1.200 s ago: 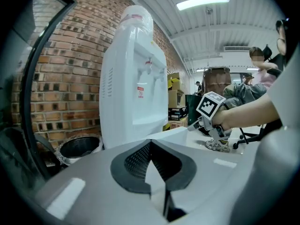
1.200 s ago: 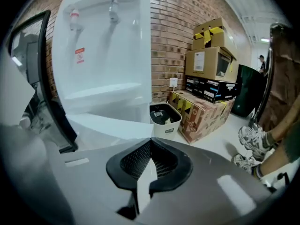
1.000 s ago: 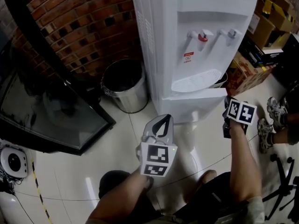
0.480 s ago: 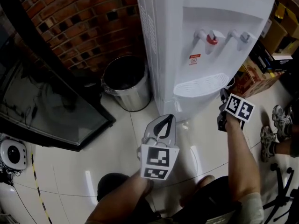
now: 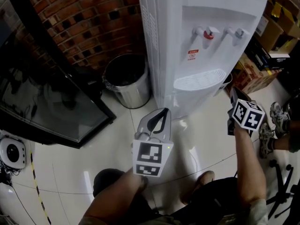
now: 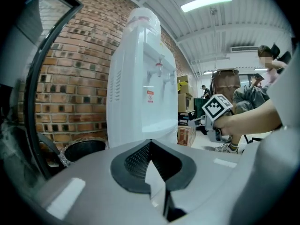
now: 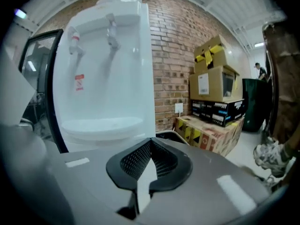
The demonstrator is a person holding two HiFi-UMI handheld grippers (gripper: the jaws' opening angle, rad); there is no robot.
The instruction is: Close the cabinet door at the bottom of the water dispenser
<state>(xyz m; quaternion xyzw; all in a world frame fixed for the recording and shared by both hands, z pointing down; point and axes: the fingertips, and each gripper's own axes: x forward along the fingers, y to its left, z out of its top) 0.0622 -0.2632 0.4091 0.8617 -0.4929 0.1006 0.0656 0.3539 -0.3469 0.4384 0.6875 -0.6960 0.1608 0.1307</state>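
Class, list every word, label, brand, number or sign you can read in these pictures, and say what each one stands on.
No text here is legible enough to quote.
Red-and-white sticker on the water dispenser: too small to read.
White label on the cardboard box: blurred.
Print on the black boxes: blurred.
Left marker cube and right marker cube: black-and-white square patterns, no letters.

Water dispenser (image 5: 197,46): smooth white plastic casing with a semi-gloss finish, and a finely ribbed drip tray of the same plastic. Bin (image 5: 129,97): bright, reflective sheet metal with a dark liner; wall (image 5: 89,27): rough matt brick. Floor (image 5: 112,135): pale glossy tile showing reflections; boxes (image 7: 216,78): matt brown cardboard.
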